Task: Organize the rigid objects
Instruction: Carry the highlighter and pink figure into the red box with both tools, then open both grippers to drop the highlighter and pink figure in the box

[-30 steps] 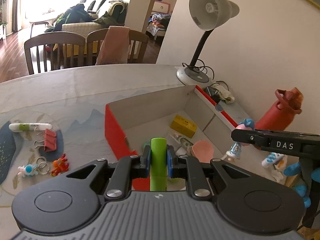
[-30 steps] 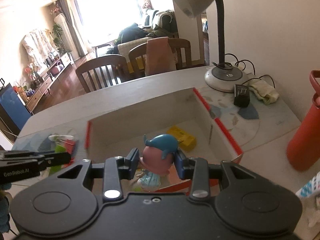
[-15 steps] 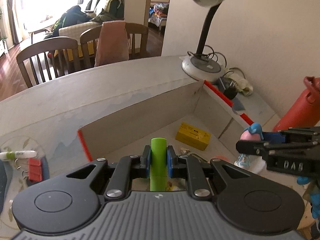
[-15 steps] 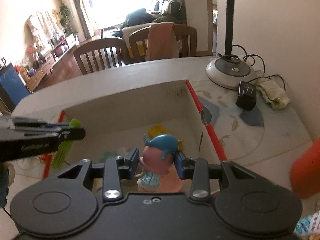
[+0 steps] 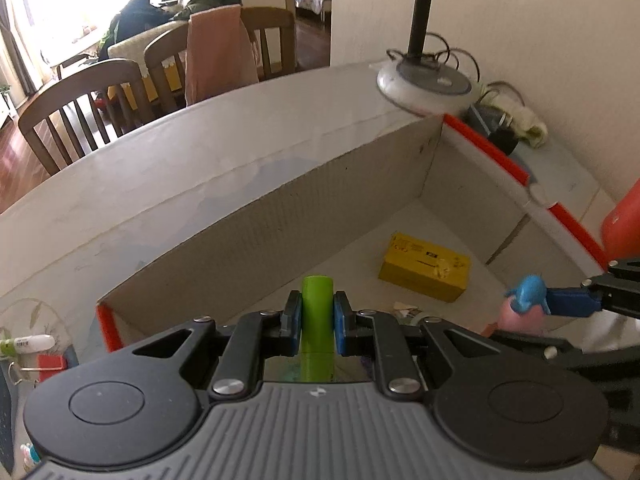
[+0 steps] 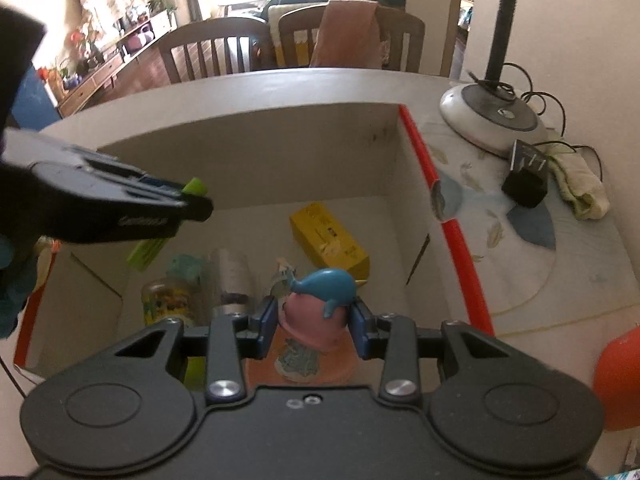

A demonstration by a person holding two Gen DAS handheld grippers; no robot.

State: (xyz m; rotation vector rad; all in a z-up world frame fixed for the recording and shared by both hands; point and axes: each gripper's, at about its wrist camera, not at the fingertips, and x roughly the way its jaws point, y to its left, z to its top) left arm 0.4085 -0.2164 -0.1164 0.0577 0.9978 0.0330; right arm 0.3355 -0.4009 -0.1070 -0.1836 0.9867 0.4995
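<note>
Left gripper (image 5: 317, 322) clamped on green tube (image 5: 317, 312), right gripper (image 6: 314, 322) clamped on doll (image 6: 316, 308); both over cardboard box (image 6: 248, 160) on pale table (image 5: 160, 168); dining chairs (image 5: 80, 108) behind.

We see a pale table (image 5: 168, 184) | on it – an open cardboard box (image 6: 256, 152) with red edges | beside the box's right wall – a lamp base (image 6: 490, 124), a black plug adapter (image 6: 526, 184), a folded cloth (image 6: 580, 184), an orange bottle (image 6: 616, 380) | left of the box – a red clip (image 5: 50, 362), a white tube (image 5: 28, 343).
</note>
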